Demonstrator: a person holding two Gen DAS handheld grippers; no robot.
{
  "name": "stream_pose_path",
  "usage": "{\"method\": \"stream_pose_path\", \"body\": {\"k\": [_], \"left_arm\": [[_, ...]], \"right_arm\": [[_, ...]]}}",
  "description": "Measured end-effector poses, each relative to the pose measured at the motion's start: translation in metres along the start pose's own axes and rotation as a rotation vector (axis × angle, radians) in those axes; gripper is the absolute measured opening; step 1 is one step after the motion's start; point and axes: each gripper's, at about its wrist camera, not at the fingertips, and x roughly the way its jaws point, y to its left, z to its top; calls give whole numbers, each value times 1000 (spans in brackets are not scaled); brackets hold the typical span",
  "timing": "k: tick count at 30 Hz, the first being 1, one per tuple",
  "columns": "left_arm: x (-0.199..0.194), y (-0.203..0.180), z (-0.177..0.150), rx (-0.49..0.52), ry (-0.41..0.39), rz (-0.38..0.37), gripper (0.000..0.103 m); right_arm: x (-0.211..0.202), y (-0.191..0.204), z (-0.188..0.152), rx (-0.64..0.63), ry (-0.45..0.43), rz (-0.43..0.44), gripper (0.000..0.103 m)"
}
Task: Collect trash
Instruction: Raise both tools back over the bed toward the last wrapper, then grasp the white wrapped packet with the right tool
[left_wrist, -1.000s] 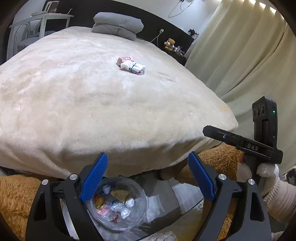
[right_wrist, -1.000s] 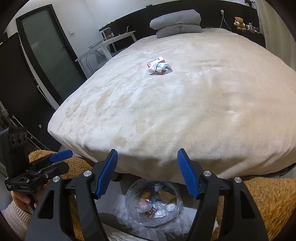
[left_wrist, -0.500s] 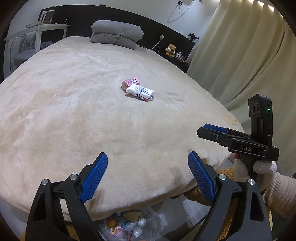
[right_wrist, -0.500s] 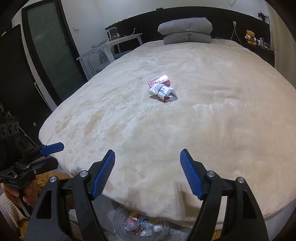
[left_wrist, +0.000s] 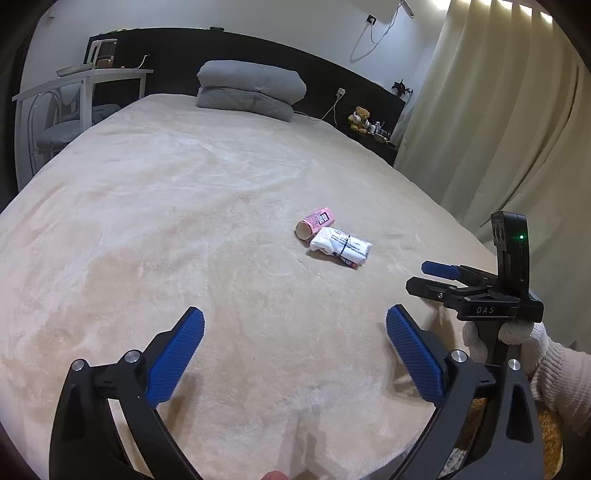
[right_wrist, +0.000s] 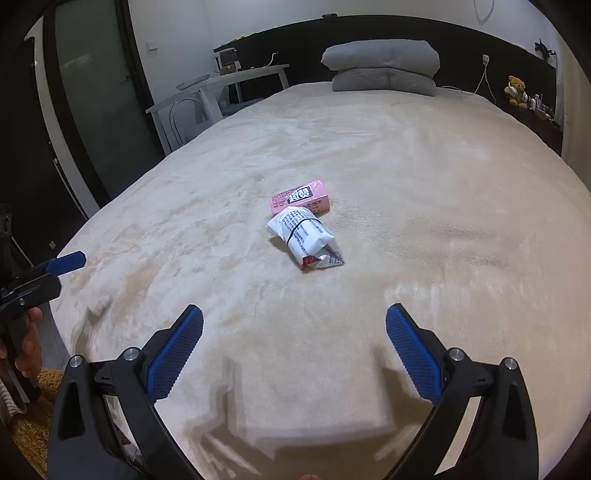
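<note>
Two pieces of trash lie together on the beige bed cover (left_wrist: 184, 229): a pink carton (left_wrist: 315, 222) (right_wrist: 300, 198) and, touching it, a white crumpled packet (left_wrist: 341, 248) (right_wrist: 303, 236) with a black band. My left gripper (left_wrist: 294, 341) hovers over the bed short of them and left of them, jaws opening wide, nothing between them. My right gripper (right_wrist: 294, 339) faces the packet from the bed's near edge, jaws also opening wide and empty. Each gripper shows at the other view's edge, the right gripper (left_wrist: 439, 271) in a gloved hand.
Grey folded pillows (left_wrist: 251, 88) lie at the head of the bed against a dark headboard. A white side table (left_wrist: 85, 79) and chair stand left, curtains (left_wrist: 498, 129) right. A teddy bear (right_wrist: 516, 90) sits on the ledge. Brown shaggy rug (right_wrist: 33, 424) lies below the bed edge.
Both grippers moved forward from the clear trash bowl at the bed's foot to over the bed. The bowl dropped out of view. Both pairs of jaws spread wider. The trash looks nearer.
</note>
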Motion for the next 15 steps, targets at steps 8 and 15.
{"method": "stream_pose_path", "body": {"k": [8,15], "left_arm": [[23,12,8,37,23,37,97],[28,15,9,56,27,45,97]], "right_arm": [[42,-1,23,-54,18,-22,98],[72,4,37,-88,42,-67,96]]}}
